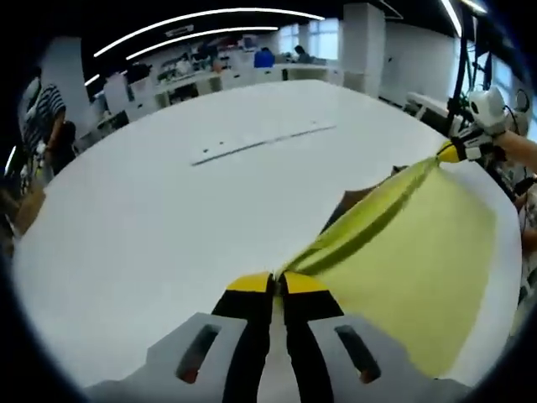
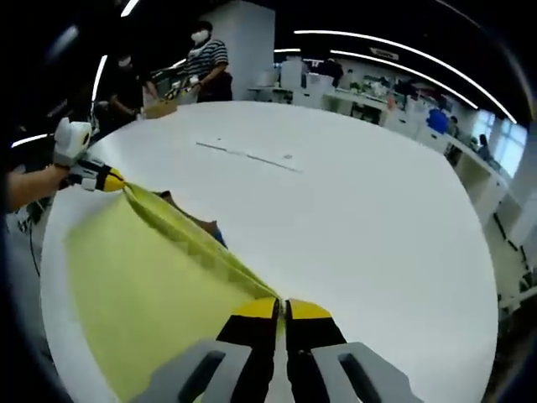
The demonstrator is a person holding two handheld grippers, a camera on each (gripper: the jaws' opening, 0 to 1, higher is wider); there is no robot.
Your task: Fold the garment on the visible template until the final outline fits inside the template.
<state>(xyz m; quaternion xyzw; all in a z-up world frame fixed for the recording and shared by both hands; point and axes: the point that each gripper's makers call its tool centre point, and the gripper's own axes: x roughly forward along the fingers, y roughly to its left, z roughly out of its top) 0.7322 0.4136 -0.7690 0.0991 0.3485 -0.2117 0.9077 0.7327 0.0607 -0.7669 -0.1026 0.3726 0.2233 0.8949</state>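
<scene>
One yellow-green garment [image 1: 403, 252] is held taut above the white table [image 1: 168, 218], w/ two grippers at opposite ends of its upper edge. Nearest in the left gripper view, the left gripper [image 1: 275, 284] is pinched closed on one corner of the cloth; at the garment's far end, the right gripper [image 1: 457, 151] clamps the other corner. The right gripper view shows the same from the other side. Beneath the garment, a brownish edge [image 2: 195, 220] peeks out, poss. the template; can't tell for sure. Beyond the garment a thin strip [image 1: 260, 143] lies on the table; farther off, two bystanders [image 2: 205, 59] by desks.

Risk, as judged from here: a corner slipping from the yellow tips under tension, or the cloth laid down crooked, leaving its outline past the template.

Count: 1 garment, 2 grippers, 1 table.
</scene>
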